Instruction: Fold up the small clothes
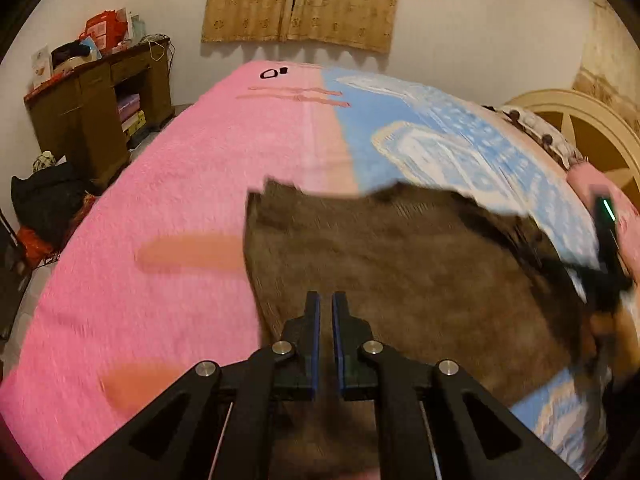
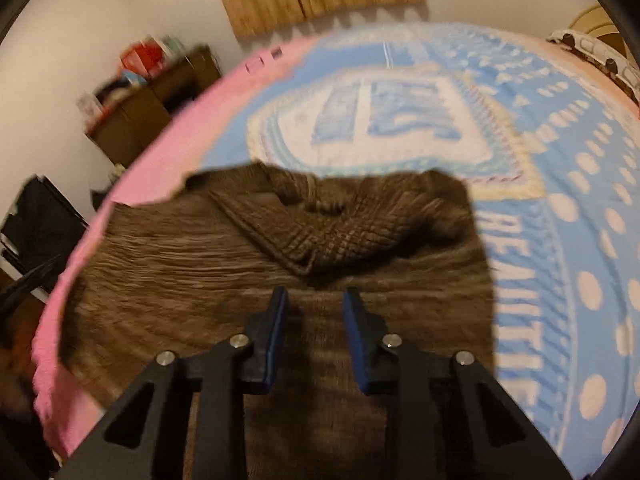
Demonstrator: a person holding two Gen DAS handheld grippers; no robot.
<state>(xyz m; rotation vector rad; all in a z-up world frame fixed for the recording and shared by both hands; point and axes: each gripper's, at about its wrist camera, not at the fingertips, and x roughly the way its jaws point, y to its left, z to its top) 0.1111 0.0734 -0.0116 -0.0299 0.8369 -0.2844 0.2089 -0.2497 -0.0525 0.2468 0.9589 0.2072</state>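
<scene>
A brown knitted garment [image 1: 400, 264] lies spread on a pink and blue bed cover [image 1: 160, 208]. In the right wrist view its ribbed neck part [image 2: 320, 224] is bunched toward the far edge, with the flat body [image 2: 180, 280] nearer. My left gripper [image 1: 326, 300] hovers over the garment's near left part, its jaws shut with only a sliver between the pads and no cloth pinched. My right gripper [image 2: 316, 296] stands open above the garment's middle, nothing between its fingers. Both views are blurred.
The bed cover [image 2: 560, 200] stretches far beyond the garment. A cluttered wooden desk [image 1: 100, 100] stands by the wall at back left, with dark bags [image 1: 44, 200] on the floor. A curtain [image 1: 304, 0] hangs behind the bed, and a cream headboard [image 1: 580, 128] is at right.
</scene>
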